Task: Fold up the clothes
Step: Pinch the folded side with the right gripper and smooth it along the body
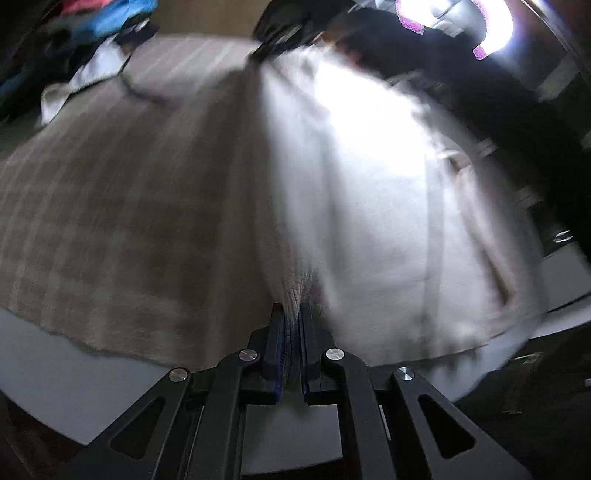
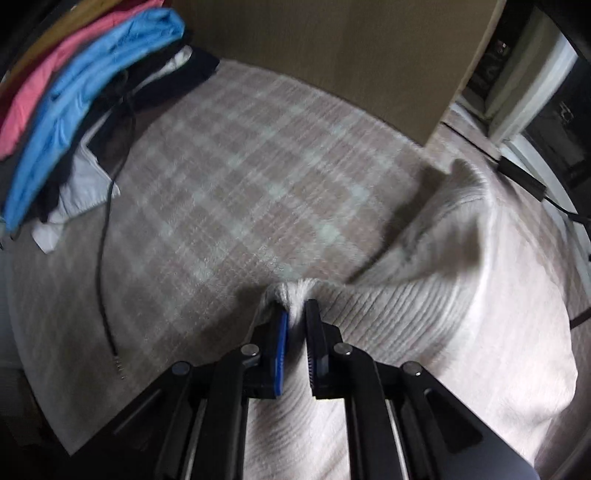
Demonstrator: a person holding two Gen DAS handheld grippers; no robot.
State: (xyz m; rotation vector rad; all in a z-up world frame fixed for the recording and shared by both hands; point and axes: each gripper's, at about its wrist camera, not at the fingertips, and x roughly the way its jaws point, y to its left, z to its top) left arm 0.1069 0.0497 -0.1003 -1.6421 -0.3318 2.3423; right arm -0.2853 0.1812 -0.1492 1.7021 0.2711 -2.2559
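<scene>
1. Pale ribbed knit garment [image 2: 424, 314], off-white, is lifted and stretched between both tools above a plaid blanket [image 2: 240, 177]. In the left wrist view the same garment [image 1: 369, 203] spreads wide, brightly backlit on its right half; heavy motion blur in both views.
2. Left tool [image 1: 291, 314]: jaws pressed close together, a bunched edge of the knit pinched between the blue-lined pads. Clenched on the garment.
3. Right tool [image 2: 295, 314]: jaws nearly together, a tuft of the ribbed fabric gathered between them; one blue pad shows on the left finger. Also grasping the garment.
4. From the right tool the fabric runs off to the right and upward into a raised fold, casting a dark shadow on the blanket.
5. Blanket: beige with pale checks, laid flat, covering most of the surface under the garment.
6. Far left: stack of clothes [image 2: 74, 92], with blue, pink, black and white layers, resting on the blanket's edge. Seen again, blurred, in the left wrist view [image 1: 92, 33].
7. A thin black cable [image 2: 105, 236] trails from the stack across the blanket, its plug end lying free.
</scene>
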